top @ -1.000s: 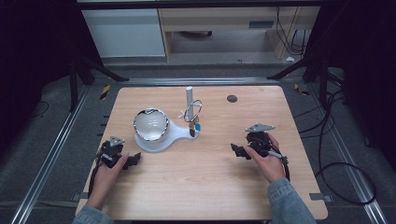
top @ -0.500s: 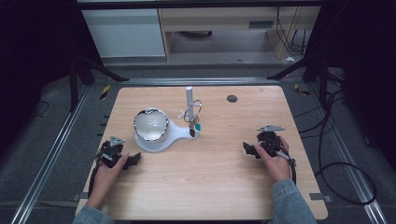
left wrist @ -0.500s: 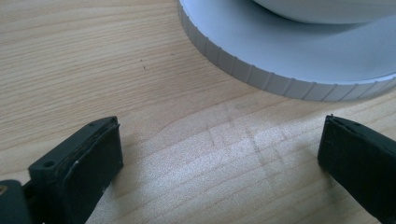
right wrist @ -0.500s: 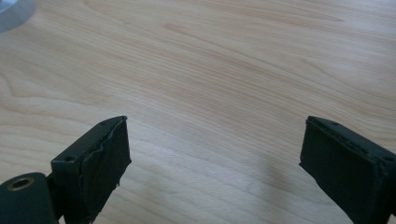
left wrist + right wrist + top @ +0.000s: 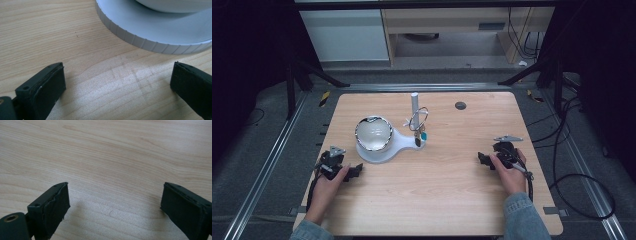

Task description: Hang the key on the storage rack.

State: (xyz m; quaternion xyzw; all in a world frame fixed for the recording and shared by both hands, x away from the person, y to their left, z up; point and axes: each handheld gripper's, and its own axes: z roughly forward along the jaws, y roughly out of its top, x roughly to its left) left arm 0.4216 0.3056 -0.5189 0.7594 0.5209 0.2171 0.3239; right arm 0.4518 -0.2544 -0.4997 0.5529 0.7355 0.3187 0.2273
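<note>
White stand (image 5: 160,32) just beyond the open jaws.

Lab: wooden table (image 5: 452,200), floor rails (image 5: 267,165), trailing cables (image 5: 582,180).

white stand (image 5: 384,147) carries a bowl (image 5: 373,133); left gripper (image 5: 354,170) just beside it, right gripper (image 5: 483,160) well apart.

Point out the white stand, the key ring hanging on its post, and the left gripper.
White stand (image 5: 399,146): high view, on the flat neck of its base.
Key ring (image 5: 418,119): high view, on the wire loop by the post.
Left gripper (image 5: 117,82): left gripper view, midway between its open fingers.
</note>
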